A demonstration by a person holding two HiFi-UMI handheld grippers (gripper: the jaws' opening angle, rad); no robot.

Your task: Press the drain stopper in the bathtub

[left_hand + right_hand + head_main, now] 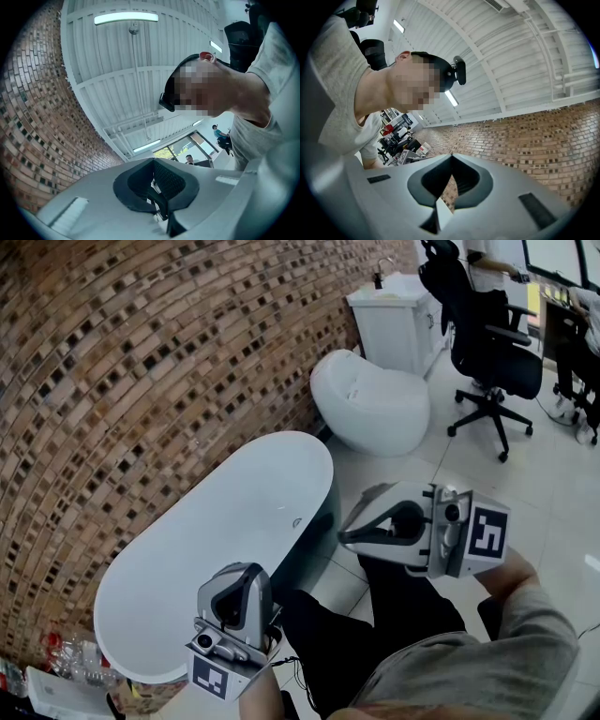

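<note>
Pale tiled floor (553, 493) at right carries a white bathtub (187, 559) at centre left, an egg-shaped toilet (370, 404) above it, and a white cabinet (394, 324) and black office chair (487, 343) at upper right.

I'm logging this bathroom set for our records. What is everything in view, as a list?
Bathtub: one, white, along the brick wall.
Brick wall: one, brown, left side.
Toilet: one, white, past the bathtub's far end.
Vanity cabinet: one, white, behind the toilet.
Office chair: one, black, on the tiled floor, upper right.
Clutter: several pieces, mixed colours, by the bathtub's near end; too small to sort.
Left gripper: one, grey, jaws together, empty, by the bathtub's near end.
Right gripper: one, grey, jaws together, empty, beside the bathtub.
Person: grey sleeve, black trousers, bottom right.
</note>
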